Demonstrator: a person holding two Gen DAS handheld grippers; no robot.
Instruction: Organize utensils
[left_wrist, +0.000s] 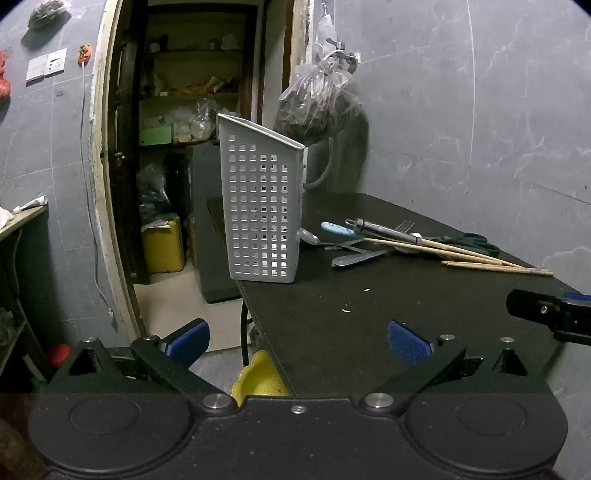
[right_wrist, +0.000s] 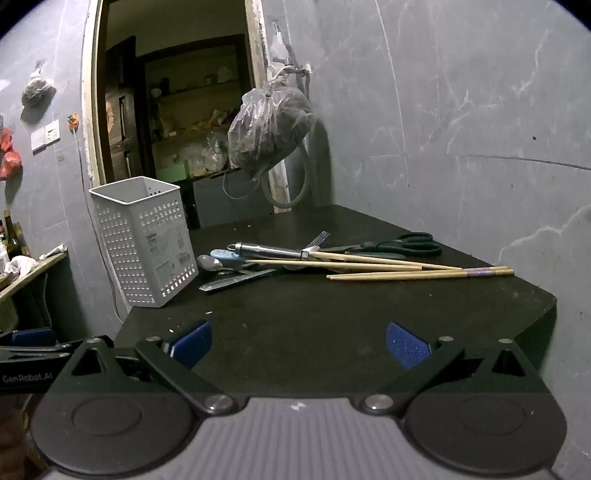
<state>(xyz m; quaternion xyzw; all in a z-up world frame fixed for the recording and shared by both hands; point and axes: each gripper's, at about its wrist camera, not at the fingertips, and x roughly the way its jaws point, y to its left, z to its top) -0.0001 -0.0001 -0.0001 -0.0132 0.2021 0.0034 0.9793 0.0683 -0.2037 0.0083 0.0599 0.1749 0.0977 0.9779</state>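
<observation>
Both the left gripper (left_wrist: 298, 341) and right gripper (right_wrist: 298, 341) stood wide, empty. The utensils (right_wrist: 280, 260) lay piled on the surface (right_wrist: 332, 306) beside the upright caddy (right_wrist: 147, 240). Recommended: pinch one chopstick (right_wrist: 417, 274) mid-length.

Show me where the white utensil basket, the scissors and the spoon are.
white utensil basket (right_wrist: 147, 251), right wrist view, on its perforated front wall.
scissors (right_wrist: 413, 243), right wrist view, on the green handles.
spoon (right_wrist: 209, 263), right wrist view, on the bowl.
</observation>
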